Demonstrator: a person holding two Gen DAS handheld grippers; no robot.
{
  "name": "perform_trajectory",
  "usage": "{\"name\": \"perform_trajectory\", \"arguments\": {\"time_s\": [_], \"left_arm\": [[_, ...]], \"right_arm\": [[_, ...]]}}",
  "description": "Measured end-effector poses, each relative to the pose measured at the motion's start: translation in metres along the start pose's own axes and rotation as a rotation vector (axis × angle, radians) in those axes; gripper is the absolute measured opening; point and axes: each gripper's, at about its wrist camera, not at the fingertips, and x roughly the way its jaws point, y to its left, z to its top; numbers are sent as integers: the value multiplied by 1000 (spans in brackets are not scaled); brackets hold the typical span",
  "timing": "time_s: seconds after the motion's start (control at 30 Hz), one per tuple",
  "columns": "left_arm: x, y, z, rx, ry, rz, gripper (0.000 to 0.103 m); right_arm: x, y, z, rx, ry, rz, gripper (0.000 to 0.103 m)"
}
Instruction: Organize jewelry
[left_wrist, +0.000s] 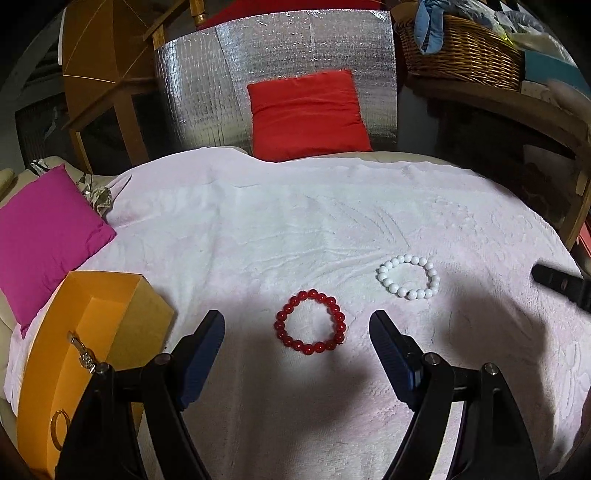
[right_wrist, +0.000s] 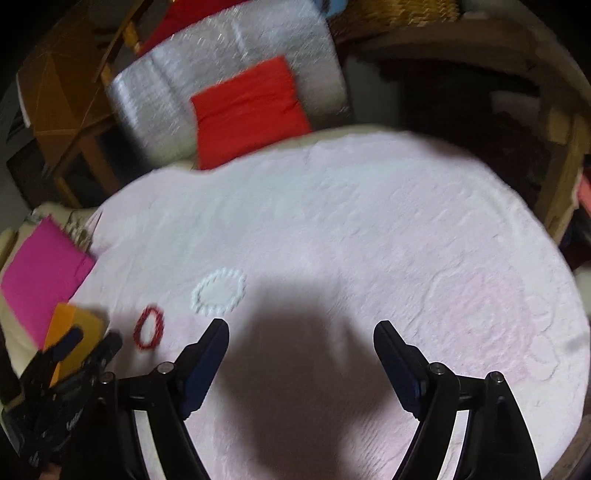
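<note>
Both my left gripper (left_wrist: 297, 326) and right gripper (right_wrist: 301, 336) spread empty fingers. Gold pieces already lie in the orange cardboard box (left_wrist: 122, 295); the red bead bracelet (left_wrist: 311, 322) and white bead bracelet (left_wrist: 408, 276) remain on the white textured cloth (left_wrist: 295, 221).

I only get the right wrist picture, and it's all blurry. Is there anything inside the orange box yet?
Observer: Yes. In the left wrist view the orange box holds a gold hoop and a short metal chain piece.
Child: Is the left claw holding the red bracelet?
Observer: No. The left claw is open. The red bracelet lies flat on the white towel, lined up between its fingertips and untouched.
Child: What are the white bracelet's beads like?
Observer: The white bracelet is a ring of round, glossy beads, lying apart from the red one.
</note>
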Motion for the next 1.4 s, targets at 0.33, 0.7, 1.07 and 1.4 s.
{"name": "perform_trajectory", "arguments": {"time_s": [0.33,0.7,1.07,1.4], "left_arm": [[1,1,0,1,-2,6,81],[2,1,-1,6,8,16,81],[7,4,-3,-4,29,22,81],[15,11,-7,-19,74,27,81]], "right_arm": [[-44,-14,14,32,-240,-58,96],[-49,0,15,-148,-245,-145,100],[-19,11,6,-160,-77,-79,101],[18,17,-4,-130,94,-82,101]]}}
